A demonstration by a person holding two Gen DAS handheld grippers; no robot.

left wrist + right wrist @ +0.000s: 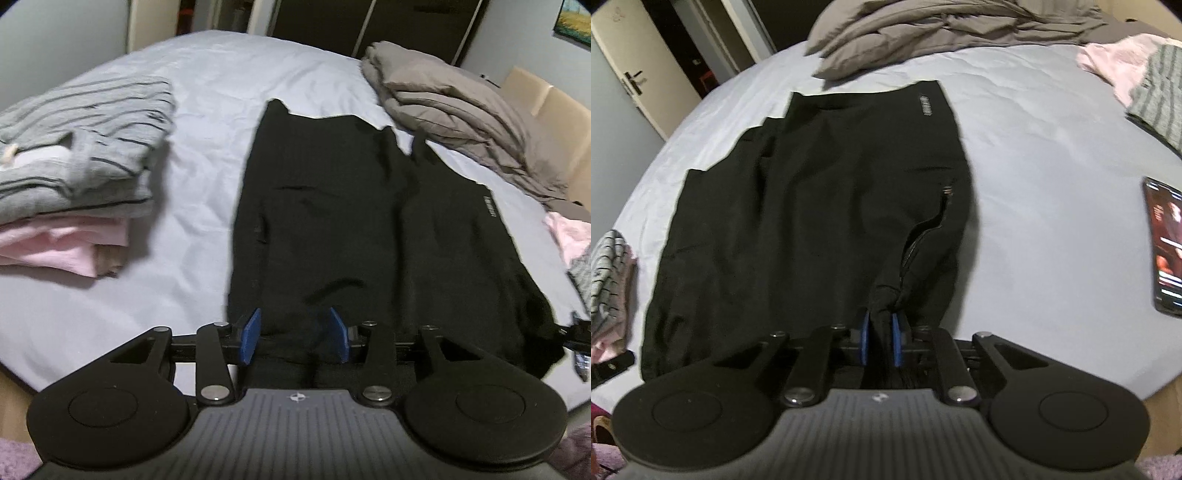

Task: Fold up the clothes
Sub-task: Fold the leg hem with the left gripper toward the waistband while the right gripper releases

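The right tongs (pixel 881 338) are clamped on a gathered bunch of black fabric at the near hem of the black garment (pixel 812 192), the blue pads pressing the cloth from both sides. The left tongs (pixel 293 334) stand apart: the garment's near edge lies between the blue pads, but neither pad visibly presses it, so this side is judged not gripped. The black garment lies spread lengthwise on the bed (pixel 207 177), running from the near edge toward the far edge, roughly central, with an open zip near its right side in the right wrist view. It appears doubled along its length already; the crosswise folds are judged still to be done, starting with a firm grip on the left side. At the left edge of the bed sits a finished stack: a grey striped garment (pixel 85 140) folded on top of a pink garment (pixel 62 243). At the far right corner lies a folded grey-brown duvet (pixel 454 110). Near the right edge, a loose pink and striped heap (pixel 1137 81) is judged still awaiting folding, and a phone (pixel 1165 247) with a lit screen rests beside it, closer to the near edge.
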